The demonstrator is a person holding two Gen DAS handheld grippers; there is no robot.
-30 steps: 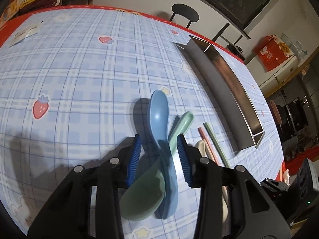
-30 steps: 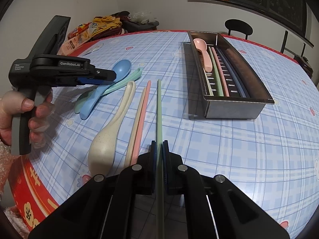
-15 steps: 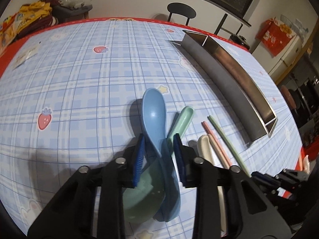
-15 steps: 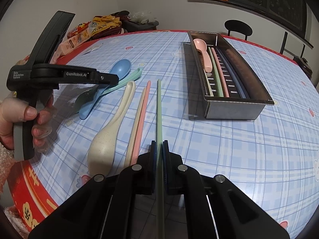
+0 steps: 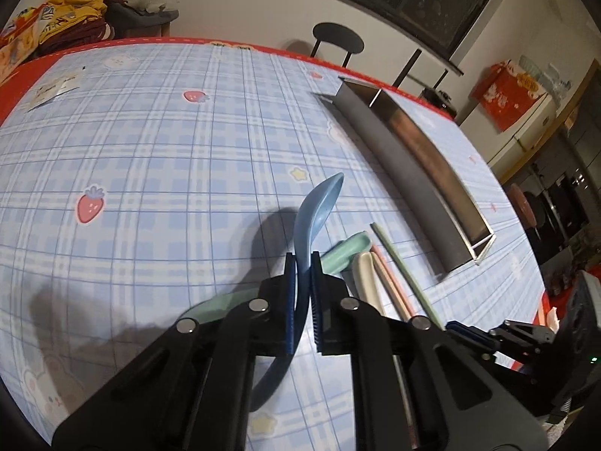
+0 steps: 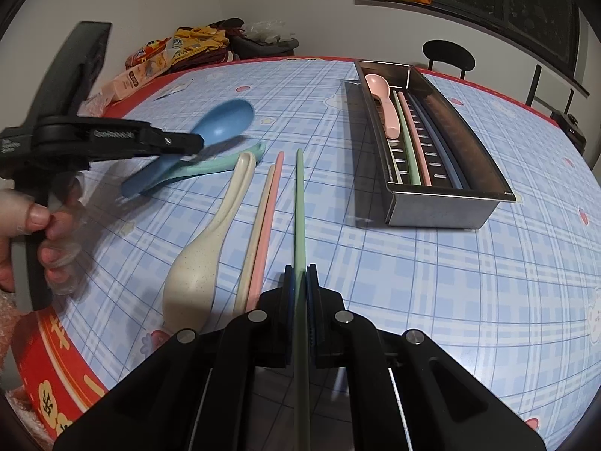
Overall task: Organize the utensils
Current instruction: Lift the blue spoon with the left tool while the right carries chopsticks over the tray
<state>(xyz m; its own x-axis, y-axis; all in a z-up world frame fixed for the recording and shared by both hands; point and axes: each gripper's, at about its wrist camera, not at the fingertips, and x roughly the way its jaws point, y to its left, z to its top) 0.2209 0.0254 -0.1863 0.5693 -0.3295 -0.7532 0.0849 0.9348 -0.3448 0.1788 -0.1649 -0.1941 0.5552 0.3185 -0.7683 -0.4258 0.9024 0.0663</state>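
Utensils counted: on the desk (image 6: pixel 450 282) we see two spoons and two chopsticks lying loose. Our left gripper (image 5: pixel 302 259) clamps one blue spoon (image 5: pixel 317 206); our right gripper (image 6: pixel 299 274) clamps one green chopstick (image 6: pixel 299 203). One steel tray (image 6: pixel 443 210) holds more.

Left gripper (image 5: pixel 302 263) jaws clamped on spoon handle; right gripper (image 6: pixel 299 276) jaws clamped on chopstick; bare hand (image 6: pixel 26 233) grips left handle.

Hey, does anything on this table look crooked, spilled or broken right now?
Nothing spilled or broken. The blue spoon, clamped in the left tongs, hangs tilted over the mint spoon. The right tongs pinch the green chopstick.
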